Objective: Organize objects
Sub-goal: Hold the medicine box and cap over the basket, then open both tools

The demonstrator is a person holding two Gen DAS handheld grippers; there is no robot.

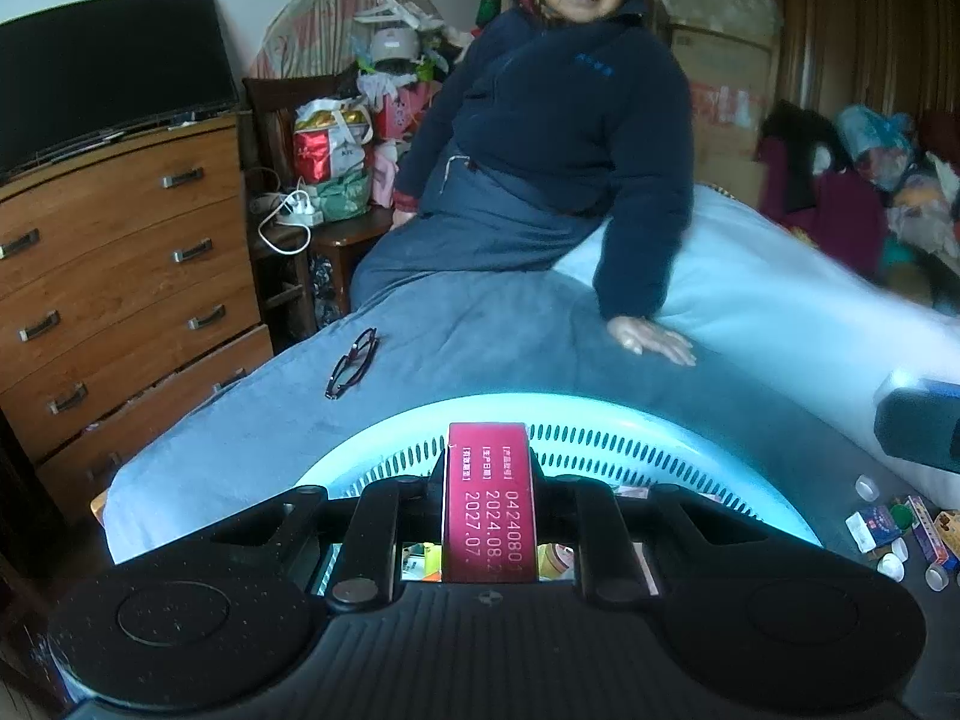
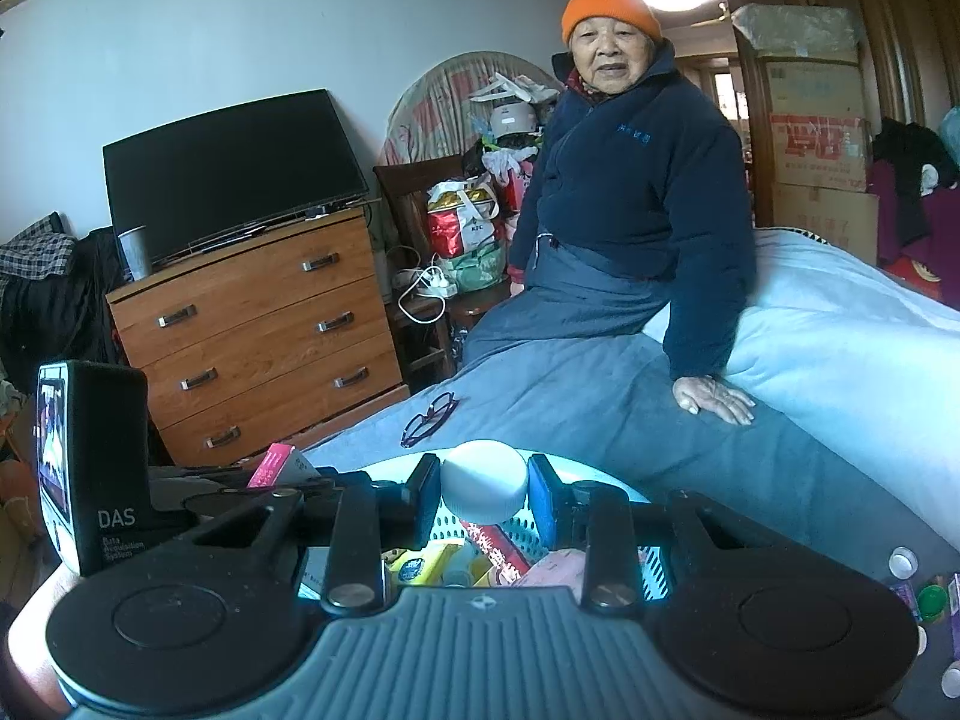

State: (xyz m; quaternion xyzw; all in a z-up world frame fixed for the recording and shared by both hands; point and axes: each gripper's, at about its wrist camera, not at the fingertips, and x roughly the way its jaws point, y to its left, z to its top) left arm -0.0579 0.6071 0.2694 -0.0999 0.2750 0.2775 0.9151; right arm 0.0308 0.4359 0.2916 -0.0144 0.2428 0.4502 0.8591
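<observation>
My left gripper is shut on a red box with white printed dates, held upright over a pale blue slotted basket on the bed. In the right wrist view my right gripper is shut on a white round bottle cap, above the same basket, which holds several packets and boxes. The left gripper's body and its pink-red box show at the left of that view.
A person in a dark jacket sits on the bed's far side, one hand flat on the blue cover. Glasses lie on the bed. Small bottles and boxes sit at the right. A wooden dresser stands left.
</observation>
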